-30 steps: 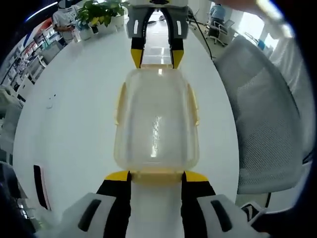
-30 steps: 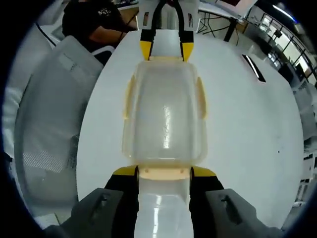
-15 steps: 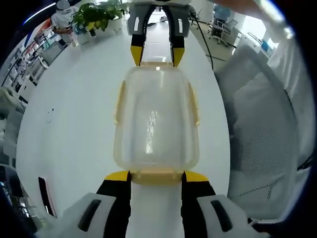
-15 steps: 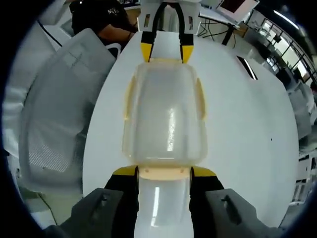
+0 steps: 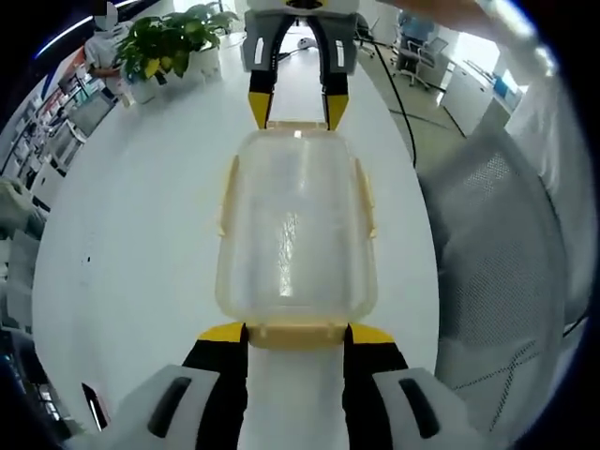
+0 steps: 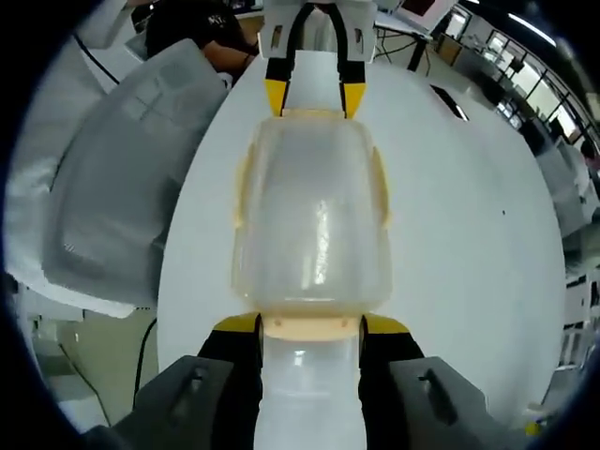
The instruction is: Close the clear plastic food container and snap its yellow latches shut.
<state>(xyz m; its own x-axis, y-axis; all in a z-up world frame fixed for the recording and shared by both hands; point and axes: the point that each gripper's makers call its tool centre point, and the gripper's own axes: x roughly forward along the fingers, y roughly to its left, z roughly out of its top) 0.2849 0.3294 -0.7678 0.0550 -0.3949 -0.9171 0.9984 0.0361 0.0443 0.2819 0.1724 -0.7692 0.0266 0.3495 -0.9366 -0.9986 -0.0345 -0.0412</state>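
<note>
Left tool (image 5: 296, 333): jaws spread, flanking near-end yellow latch (image 5: 296, 331) of clear container (image 5: 294, 230). Right tool (image 6: 310, 328): jaws spread likewise at opposite end latch (image 6: 310, 327). Container lid down, side latches against walls, held between both tools above white desk (image 5: 141, 216). Potted plant (image 5: 169, 42) toward far desk edge; mesh chair (image 5: 511, 244) beside desk.
</note>
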